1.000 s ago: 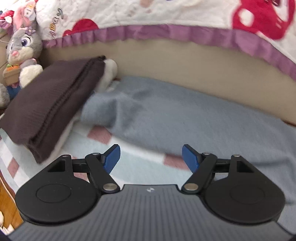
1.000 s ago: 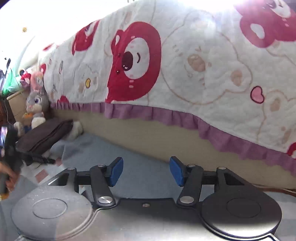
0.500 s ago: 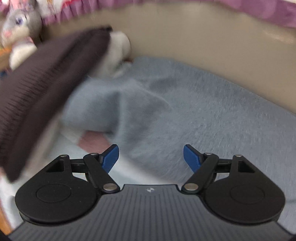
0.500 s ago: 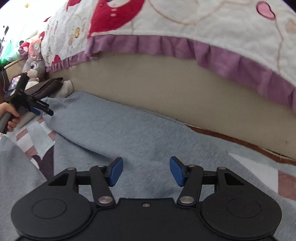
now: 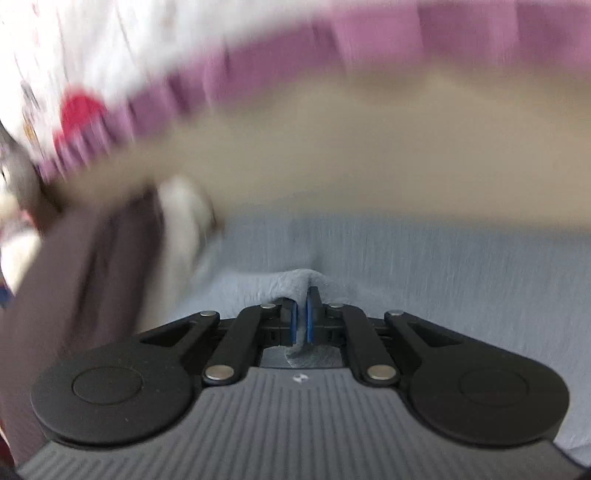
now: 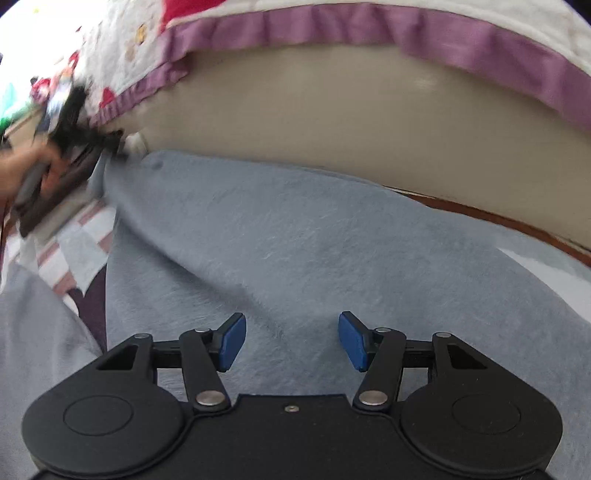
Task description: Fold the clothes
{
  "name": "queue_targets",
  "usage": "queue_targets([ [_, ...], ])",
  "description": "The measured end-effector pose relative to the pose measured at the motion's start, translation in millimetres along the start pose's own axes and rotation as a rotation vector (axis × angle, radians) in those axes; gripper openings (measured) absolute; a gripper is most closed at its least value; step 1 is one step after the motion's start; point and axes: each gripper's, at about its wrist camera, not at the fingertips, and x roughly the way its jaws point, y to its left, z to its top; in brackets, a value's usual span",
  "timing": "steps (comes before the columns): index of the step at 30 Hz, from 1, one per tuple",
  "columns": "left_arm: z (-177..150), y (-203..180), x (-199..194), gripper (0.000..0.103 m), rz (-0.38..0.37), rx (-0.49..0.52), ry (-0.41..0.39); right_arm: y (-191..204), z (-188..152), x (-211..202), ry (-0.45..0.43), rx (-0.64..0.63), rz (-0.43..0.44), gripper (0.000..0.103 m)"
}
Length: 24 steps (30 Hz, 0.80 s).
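A grey-blue fleece garment lies spread on the floor beside the bed; it also shows in the left wrist view. My left gripper is shut on a pinched fold of this garment at its far left edge; the view is blurred by motion. From the right wrist view the left gripper shows far left, held by a hand. My right gripper is open and empty, low over the middle of the garment.
A folded dark brown knit lies left of the garment, with a white item beside it. The beige bed side and a quilt with a purple frill rise behind. A pink-checked mat lies underneath.
My left gripper has moved forward to the garment's edge and shut on a fold of it. My right gripper has dropped lower over the garment and stays open.
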Motion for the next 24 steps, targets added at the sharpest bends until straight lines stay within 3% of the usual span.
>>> queue_targets([
  [3,20.1,-1.3,-6.7,0.014,0.018,-0.045,-0.076,4.6,-1.2,6.7,0.011,-0.004,-0.071,0.061],
  [5,25.3,-13.3,2.7,0.038,0.065,-0.019,-0.046,8.4,0.9,8.2,0.026,0.012,-0.120,0.061],
  [7,22.9,-25.8,8.9,0.052,0.102,0.041,-0.028,18.8,4.6,0.2,0.013,-0.015,-0.157,0.061],
  [9,14.5,-27.1,5.9,0.062,0.110,0.064,-0.035,33.6,5.8,-15.8,-0.042,-0.065,-0.103,0.061],
  [14,-10.4,4.9,-16.3,0.065,0.027,-0.123,-0.005,73.0,-0.7,-20.9,-0.064,-0.203,0.098,0.059],
  [18,-51.9,22.3,-40.6,0.065,-0.097,-0.241,0.035,104.8,-6.3,-18.1,-0.060,-0.312,0.256,0.033],
  [22,-99.5,20.8,-53.7,0.065,-0.243,-0.327,0.129,132.6,6.9,14.7,0.017,-0.284,0.315,0.031],
  [24,-117.9,17.4,-53.8,0.064,-0.312,-0.370,0.186,147.2,3.1,30.2,0.033,-0.313,0.242,0.034],
])
